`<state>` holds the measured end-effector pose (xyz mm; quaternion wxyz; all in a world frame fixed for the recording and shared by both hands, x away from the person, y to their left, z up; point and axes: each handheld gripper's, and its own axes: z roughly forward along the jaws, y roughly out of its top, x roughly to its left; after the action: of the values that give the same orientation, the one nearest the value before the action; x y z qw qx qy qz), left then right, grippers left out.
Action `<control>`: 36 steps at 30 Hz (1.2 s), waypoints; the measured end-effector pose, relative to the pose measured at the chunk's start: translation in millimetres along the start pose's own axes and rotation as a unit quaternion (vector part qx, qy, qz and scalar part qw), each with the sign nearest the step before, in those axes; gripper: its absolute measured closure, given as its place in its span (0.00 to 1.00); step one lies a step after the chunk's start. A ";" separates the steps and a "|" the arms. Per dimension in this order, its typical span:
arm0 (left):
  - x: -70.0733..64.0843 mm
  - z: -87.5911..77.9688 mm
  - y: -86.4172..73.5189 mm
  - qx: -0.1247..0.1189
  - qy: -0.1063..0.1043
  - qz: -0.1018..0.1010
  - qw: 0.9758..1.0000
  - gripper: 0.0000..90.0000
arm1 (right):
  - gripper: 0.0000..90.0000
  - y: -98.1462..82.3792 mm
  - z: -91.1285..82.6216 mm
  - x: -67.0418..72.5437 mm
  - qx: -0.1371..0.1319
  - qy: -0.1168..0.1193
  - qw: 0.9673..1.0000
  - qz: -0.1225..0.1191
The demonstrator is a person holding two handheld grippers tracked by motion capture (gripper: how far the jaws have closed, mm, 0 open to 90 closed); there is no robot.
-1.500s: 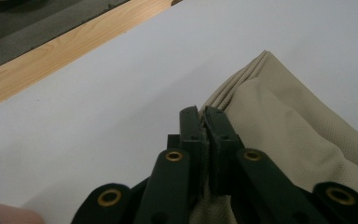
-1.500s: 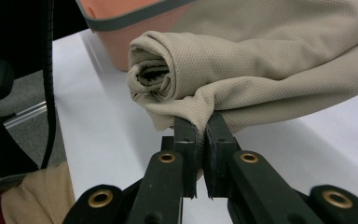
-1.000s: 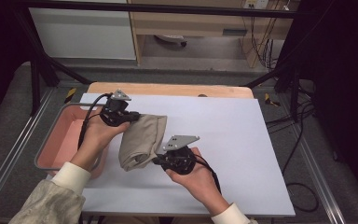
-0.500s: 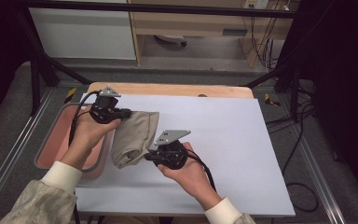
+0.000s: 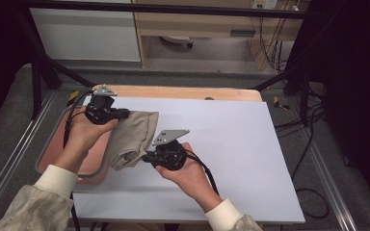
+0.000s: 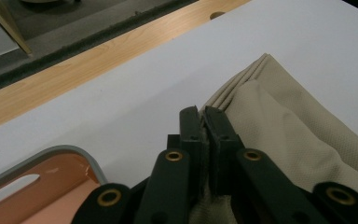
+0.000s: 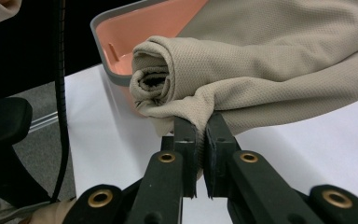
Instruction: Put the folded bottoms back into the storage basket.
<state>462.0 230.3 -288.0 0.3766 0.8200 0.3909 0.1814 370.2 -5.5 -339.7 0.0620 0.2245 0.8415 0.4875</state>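
A folded beige cloth (image 5: 134,137) hangs between the two grippers over the left side of the white table sheet (image 5: 231,144), its left part above the pink tray (image 5: 53,144). My left gripper (image 5: 123,114) is shut on the cloth's far corner; in the left gripper view the jaws pinch the cloth (image 6: 284,140) at the gripper's tip (image 6: 205,116). My right gripper (image 5: 147,157) is shut on the near edge, where the cloth (image 7: 270,70) rolls into a fold just above the gripper (image 7: 203,128).
The pink tray with a grey rim (image 7: 116,79) sits at the table's left edge. A wooden strip (image 5: 183,92) runs along the table's far side. Metal frame rails and cables (image 5: 308,125) flank the table. The sheet's right half is bare.
Both grippers have carried the cloth leftward and farther from the person, so it now overhangs the pink tray's edge. Both stay shut on it.
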 end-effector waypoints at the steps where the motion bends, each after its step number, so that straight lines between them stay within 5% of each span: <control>1: 1.5 -1.4 0.2 -0.001 0.004 0.003 1.000 0.97 | 0.95 2.3 1.9 0.1 -0.002 0.001 1.000 0.000; 36: 40.4 -34.3 -8.8 -0.016 0.026 -0.025 0.999 0.97 | 0.95 40.5 36.0 7.2 -0.014 0.026 0.999 -0.018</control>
<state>462.7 281.6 -272.2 0.3839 0.7989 0.4182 0.1988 388.3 43.4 -323.2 0.0525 0.1955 0.8396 0.5040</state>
